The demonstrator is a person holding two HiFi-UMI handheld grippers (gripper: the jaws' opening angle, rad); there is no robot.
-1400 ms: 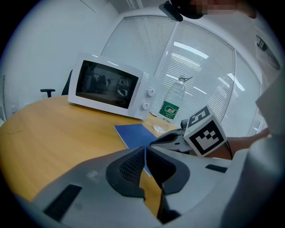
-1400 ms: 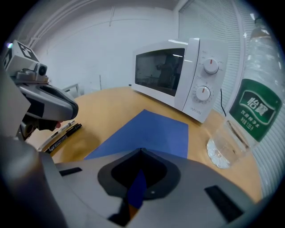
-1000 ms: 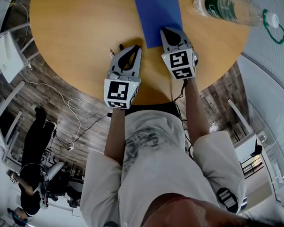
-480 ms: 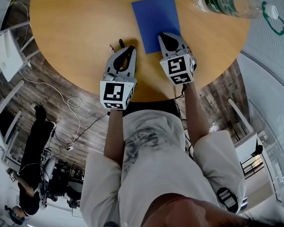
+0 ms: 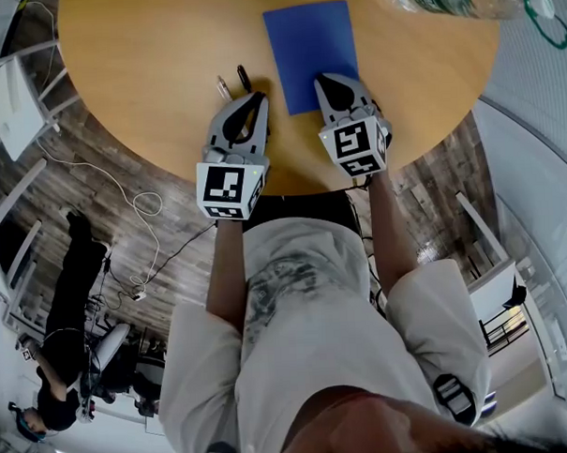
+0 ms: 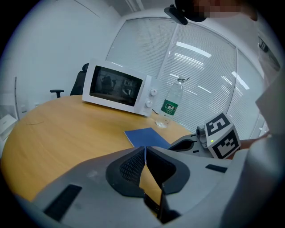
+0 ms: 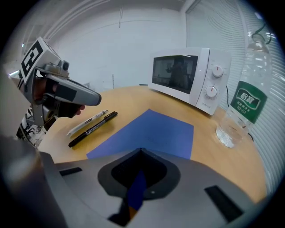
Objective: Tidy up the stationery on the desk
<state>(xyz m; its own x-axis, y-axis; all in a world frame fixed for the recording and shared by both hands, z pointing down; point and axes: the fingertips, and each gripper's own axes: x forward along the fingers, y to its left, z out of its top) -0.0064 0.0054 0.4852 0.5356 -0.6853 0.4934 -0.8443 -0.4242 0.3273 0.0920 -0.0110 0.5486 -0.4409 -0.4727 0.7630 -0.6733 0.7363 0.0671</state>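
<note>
Head view: left gripper (image 5: pixel 256 98) and right gripper (image 5: pixel 326 78) have closed, empty fingers, the right one over the blue notebook (image 5: pixel 308 41).

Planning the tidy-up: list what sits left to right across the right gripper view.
left gripper → pair of pens → blue notebook → microwave → water bottle

flat closed blue notebook (image 5: pixel 310 51), black pen (image 5: pixel 244 78) and white pen (image 5: pixel 223 86) parallel just beside it
</note>
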